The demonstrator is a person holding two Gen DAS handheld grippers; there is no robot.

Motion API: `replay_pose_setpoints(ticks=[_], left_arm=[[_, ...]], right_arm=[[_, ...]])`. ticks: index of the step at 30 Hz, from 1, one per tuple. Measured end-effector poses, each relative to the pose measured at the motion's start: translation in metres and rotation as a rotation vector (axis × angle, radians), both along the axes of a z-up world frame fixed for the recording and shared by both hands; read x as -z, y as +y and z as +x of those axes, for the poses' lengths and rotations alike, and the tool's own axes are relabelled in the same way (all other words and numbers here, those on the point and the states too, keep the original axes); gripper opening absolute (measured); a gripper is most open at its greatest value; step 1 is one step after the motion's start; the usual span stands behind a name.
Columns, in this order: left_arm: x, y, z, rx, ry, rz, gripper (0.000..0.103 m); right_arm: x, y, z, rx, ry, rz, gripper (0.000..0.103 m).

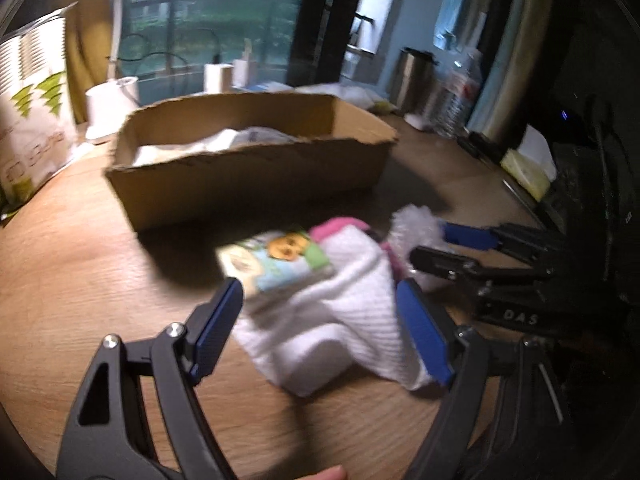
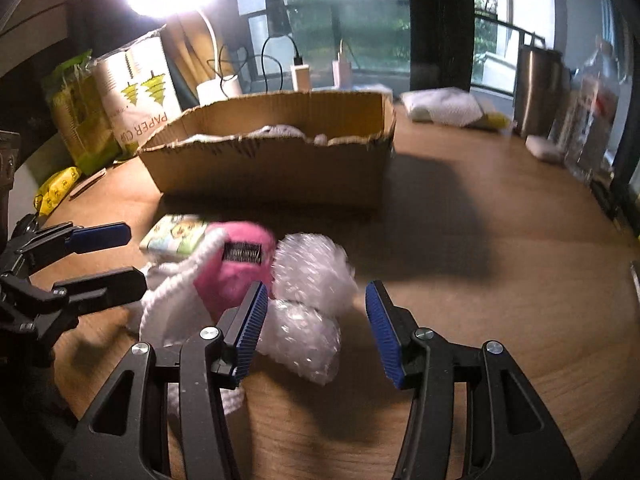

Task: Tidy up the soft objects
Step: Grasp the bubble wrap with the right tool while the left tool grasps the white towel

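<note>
So over on the left we've got the paper-cup bag point(image 2: 136, 96) against the wall, then the cardboard box point(image 1: 248, 176) with some pale soft stuff already inside; the pile we're sorting sits on the wooden table point(image 1: 80, 264) just in front of it. Our left gripper point(image 1: 320, 328) has its jaws wide apart around the white knit cloth point(image 1: 344, 320), not pinching it yet; the little printed tissue pack point(image 1: 280, 260) rests on top of that cloth, and a pink plush thing point(image 2: 236, 272) is tucked right behind. Further right, our right gripper point(image 2: 316, 332) is also spread, nothing clamped; the bubble wrap wad point(image 2: 308, 312) lies partly between its fingers, nearer the left one. What worries us: lift the cloth and the tissue pack probably slides off; the two grippers are close enough to bump; and that bubble wrap is springy, so an off-centre squeeze might just squirt it sideways.
</note>
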State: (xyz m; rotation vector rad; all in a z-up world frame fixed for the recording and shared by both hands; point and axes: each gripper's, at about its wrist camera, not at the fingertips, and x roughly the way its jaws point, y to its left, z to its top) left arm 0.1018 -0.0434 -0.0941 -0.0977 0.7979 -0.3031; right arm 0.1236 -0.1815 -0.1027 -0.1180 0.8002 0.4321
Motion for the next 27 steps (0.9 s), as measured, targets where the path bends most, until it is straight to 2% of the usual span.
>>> replay_pose_setpoints(ticks=[8,10,13,14,15,20,23,27], left_arm=[[0.024,-0.027,0.009,0.101,0.098,0.062,0.081],[0.024,-0.030,0.008,0.111,0.090,0.068,0.081],[0.025,-0.032,0.008,0.119,0.089,0.083,0.080],[0.025,-0.033,0.007,0.125,0.086,0.080,0.075],[0.025,-0.033,0.006,0.129,0.082,0.080,0.058],[0.025,-0.035,0.005,0.154,0.072,0.091,0.029],[0.024,-0.034,0.003,0.159,0.068,0.085,0.024],[0.016,-0.028,-0.002,0.145,0.036,0.073,0.023]], right_arm=[[-0.001,-0.002,-0.002,-0.009,0.008,0.010,0.053],[-0.001,-0.003,-0.003,-0.021,0.003,0.012,0.044],[-0.002,-0.003,-0.007,-0.033,-0.009,0.006,0.040],[-0.002,-0.004,-0.008,-0.036,-0.012,0.005,0.040],[-0.003,-0.004,-0.009,-0.038,-0.016,0.005,0.039],[-0.003,-0.005,-0.010,-0.041,-0.021,0.008,0.039],[-0.005,-0.008,-0.011,-0.033,-0.027,0.010,0.039],[-0.009,-0.009,-0.012,-0.030,-0.037,0.010,0.039]])
